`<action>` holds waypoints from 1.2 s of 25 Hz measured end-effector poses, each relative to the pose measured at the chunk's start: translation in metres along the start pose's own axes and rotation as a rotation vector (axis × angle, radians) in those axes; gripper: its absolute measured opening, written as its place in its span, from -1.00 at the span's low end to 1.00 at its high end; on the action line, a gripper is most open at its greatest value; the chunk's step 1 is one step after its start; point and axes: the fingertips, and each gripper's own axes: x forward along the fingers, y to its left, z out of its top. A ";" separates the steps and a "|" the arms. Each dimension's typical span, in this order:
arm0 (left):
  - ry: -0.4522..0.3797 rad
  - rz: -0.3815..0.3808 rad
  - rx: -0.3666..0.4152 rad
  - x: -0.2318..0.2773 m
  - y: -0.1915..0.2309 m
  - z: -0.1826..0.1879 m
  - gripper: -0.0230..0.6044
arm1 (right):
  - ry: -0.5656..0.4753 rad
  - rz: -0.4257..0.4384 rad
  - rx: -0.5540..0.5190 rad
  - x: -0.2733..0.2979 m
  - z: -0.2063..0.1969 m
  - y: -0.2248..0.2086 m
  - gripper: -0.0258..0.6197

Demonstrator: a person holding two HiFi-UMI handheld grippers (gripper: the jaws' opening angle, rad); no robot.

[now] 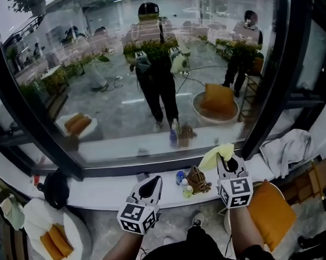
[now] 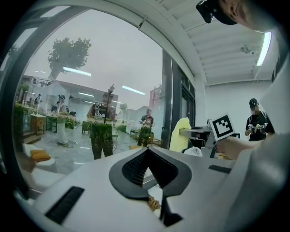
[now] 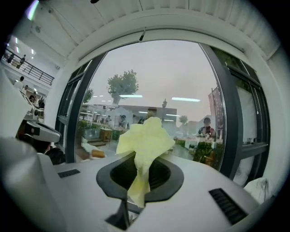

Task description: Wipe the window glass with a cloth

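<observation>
The window glass is set behind a sill that runs from left to right beneath it. On the sill, small bottles and a woven ornament are placed side by side, between the two grippers. The left gripper is held left of the bottles; the right gripper is held right of the ornament, with the cloth caught between its jaws, near the bottom edge of the glass. A bag is set toward the sill's left end, and a cushion is seen below the right gripper.
</observation>
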 end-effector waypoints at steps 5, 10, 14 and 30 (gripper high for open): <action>-0.010 0.041 -0.006 -0.015 -0.011 -0.011 -0.90 | 0.044 0.057 0.019 -0.029 -0.025 0.021 -0.76; -0.019 0.080 -0.022 -0.019 -0.037 -0.011 -0.90 | 0.051 0.099 0.058 -0.059 -0.035 0.017 -0.76; -0.029 0.105 -0.049 -0.019 -0.070 -0.019 -0.90 | 0.055 0.148 0.053 -0.091 -0.040 0.012 -0.76; 0.015 0.140 -0.081 -0.028 -0.182 -0.057 -0.91 | 0.128 0.254 0.077 -0.194 -0.092 -0.016 -0.76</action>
